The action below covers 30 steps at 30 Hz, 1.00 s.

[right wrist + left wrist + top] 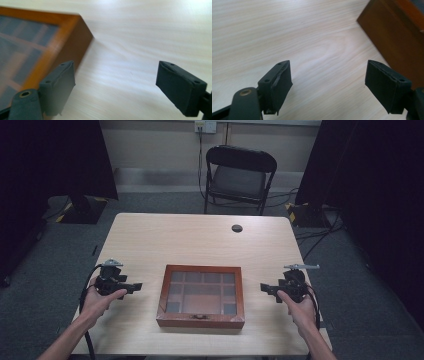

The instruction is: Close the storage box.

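Two open grippers (136,286) (265,287) flank unlabelled wooden box (201,296).

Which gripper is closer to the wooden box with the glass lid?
Right, but only just. The right gripper sits off the wooden box's right side, jaws open and pointing at it. The left gripper sits off its left side, slightly farther, also open.

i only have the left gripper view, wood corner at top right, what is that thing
Observer: A wooden box with a glass lid over compartments, closed, in the high view.
Operator: where's the other gripper
Observer: The right gripper hovers beside the box's opposite side, not touching, jaws open and empty.
Operator: anything else on the table
Observer: A small dark round spot near the far edge of the table.
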Each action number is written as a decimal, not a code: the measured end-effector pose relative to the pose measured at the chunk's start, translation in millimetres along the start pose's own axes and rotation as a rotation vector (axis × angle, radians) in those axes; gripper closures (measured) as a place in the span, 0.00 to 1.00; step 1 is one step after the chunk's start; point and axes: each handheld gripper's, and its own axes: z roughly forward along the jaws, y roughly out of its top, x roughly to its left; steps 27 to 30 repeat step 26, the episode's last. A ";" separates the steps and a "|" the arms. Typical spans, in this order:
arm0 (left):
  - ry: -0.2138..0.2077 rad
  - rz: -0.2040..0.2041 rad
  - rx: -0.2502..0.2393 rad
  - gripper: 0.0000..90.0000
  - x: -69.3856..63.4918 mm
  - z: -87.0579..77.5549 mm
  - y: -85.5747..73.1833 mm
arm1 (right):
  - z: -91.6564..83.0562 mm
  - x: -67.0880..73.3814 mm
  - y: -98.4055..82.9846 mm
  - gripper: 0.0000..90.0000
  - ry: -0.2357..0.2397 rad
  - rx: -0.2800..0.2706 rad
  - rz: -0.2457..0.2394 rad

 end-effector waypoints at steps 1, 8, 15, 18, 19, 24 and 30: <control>0.005 -0.012 0.005 0.23 2.4 1.6 -2.1 | 6.3 -7.6 -6.0 0.17 -0.021 0.030 0.019; 0.033 -0.002 0.053 0.20 6.6 12.8 -10.4 | 20.1 -22.1 -14.6 0.17 -0.119 0.086 0.019; 0.166 0.080 0.006 0.15 -10.9 25.2 -15.9 | 31.1 -21.4 -24.9 0.14 -0.228 0.059 0.015; 0.167 0.088 -0.026 0.00 -15.4 33.0 -18.3 | 39.9 -19.3 -32.0 0.04 -0.282 -0.005 -0.082; 0.165 0.096 -0.038 0.00 -15.0 33.5 -18.9 | 43.7 -18.9 -35.0 0.00 -0.282 -0.028 -0.100; 0.150 0.113 -0.088 0.00 -12.6 36.1 -21.8 | 48.1 -17.7 -37.0 0.00 -0.287 -0.073 -0.103; 0.149 0.113 -0.088 0.00 -12.6 36.1 -21.7 | 48.1 -17.4 -37.1 0.00 -0.287 -0.074 -0.099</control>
